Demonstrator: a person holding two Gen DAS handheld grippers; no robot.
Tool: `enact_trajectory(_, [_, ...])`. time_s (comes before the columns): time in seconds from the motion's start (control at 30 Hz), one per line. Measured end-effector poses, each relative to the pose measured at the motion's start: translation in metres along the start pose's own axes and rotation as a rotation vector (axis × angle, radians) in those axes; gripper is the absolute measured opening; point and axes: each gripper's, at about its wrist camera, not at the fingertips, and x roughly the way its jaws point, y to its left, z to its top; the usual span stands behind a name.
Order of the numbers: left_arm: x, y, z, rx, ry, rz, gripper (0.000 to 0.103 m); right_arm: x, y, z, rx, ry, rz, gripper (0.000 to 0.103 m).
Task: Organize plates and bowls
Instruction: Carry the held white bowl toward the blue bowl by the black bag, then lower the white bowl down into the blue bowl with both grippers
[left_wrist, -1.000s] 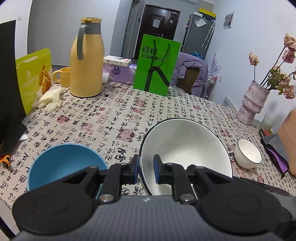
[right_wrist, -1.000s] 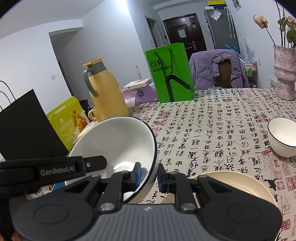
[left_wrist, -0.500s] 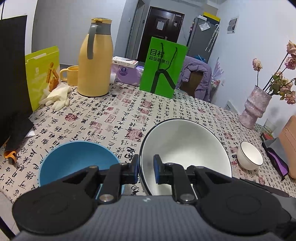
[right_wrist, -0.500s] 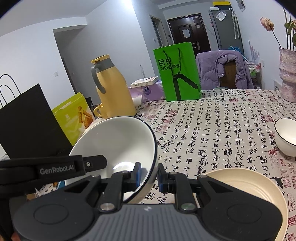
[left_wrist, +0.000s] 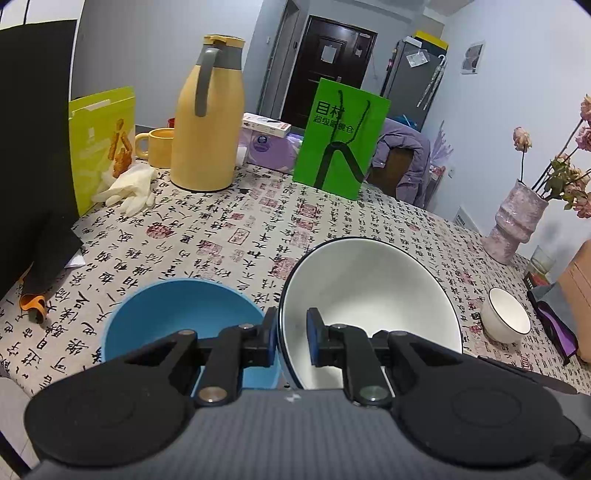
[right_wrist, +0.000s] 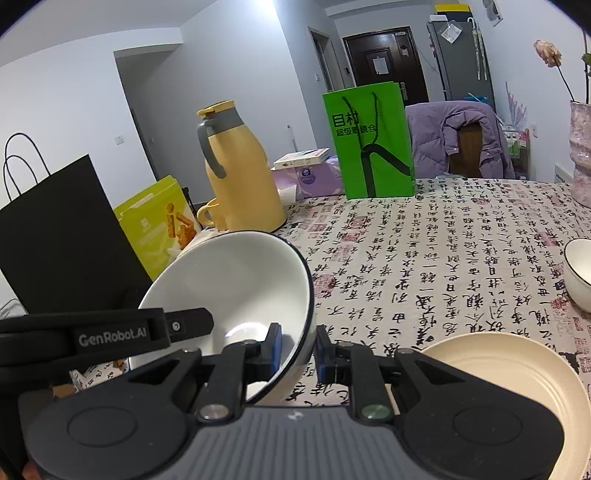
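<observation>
While both claws clamp white bowl (left_wrist: 369, 291) rim, blue bowl (left_wrist: 177, 314) beside

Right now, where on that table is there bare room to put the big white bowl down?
Open cloth lies mid-table, between the green bag, the blue bowl and the small white bowl. The far left is crowded: yellow jug, mug, gloves, black bag. The cream plate takes the near right.

1. The green paper bag (left_wrist: 341, 142) at the table's far side reads "目村" in big dark characters, smaller characters beneath.
2. "GenRobot.AI" shows white on the left gripper (right_wrist: 110, 334).
</observation>
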Motion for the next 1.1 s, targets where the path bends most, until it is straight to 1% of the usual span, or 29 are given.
enact_trajectory(0.63, [-0.005, 0.036, 0.002, -0.043, -0.015, 0.020, 0.015, 0.019, 0.031, -0.002, -0.028, 0.015, 0.028, 0.018])
enact_trajectory(1.1, [-0.009, 0.059, 0.000, -0.067, -0.032, 0.049, 0.015, 0.031, 0.053, -0.005, -0.049, 0.021, 0.045, 0.018])
